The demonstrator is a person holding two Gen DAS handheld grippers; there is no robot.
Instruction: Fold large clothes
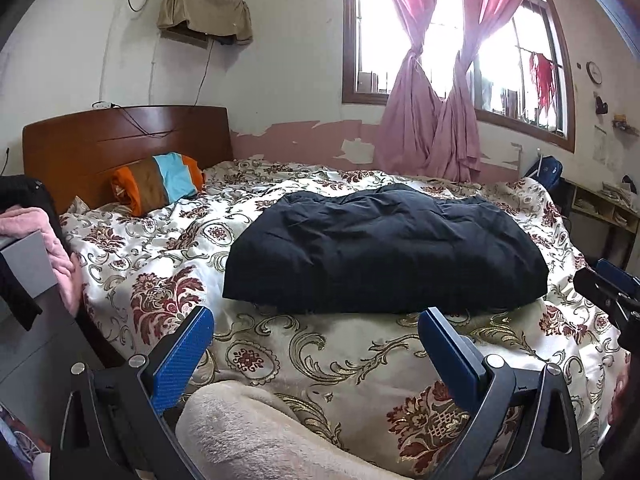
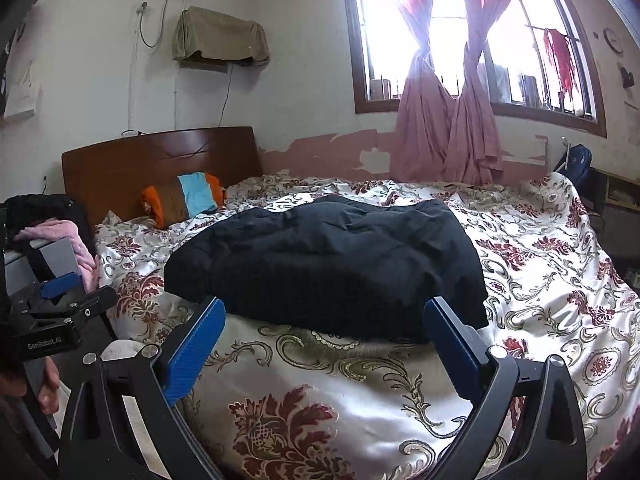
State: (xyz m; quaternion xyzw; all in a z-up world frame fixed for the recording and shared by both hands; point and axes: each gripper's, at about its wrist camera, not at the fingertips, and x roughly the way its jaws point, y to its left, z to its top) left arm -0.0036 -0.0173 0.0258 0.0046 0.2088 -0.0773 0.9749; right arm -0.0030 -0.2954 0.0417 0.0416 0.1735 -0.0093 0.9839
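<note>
Black garment (image 1: 384, 252) lies, seemingly folded, just beyond both spread, empty tongs (image 1: 316, 344) (image 2: 324, 336).

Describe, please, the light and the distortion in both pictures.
Left wrist view: the window is blown out white, the headboard bends from fisheye. Right wrist view: same glare, dark corners, and the black garment loses fold detail in shadow.

Count: 1 black garment (image 1: 384, 248), 1 striped pillow (image 1: 158, 184), 1 bed (image 1: 320, 360), 2 pink curtains (image 1: 432, 120), 1 window (image 1: 556, 92), 1 clock (image 1: 594, 72), 2 grippers (image 1: 316, 344), each spread wide.
</note>
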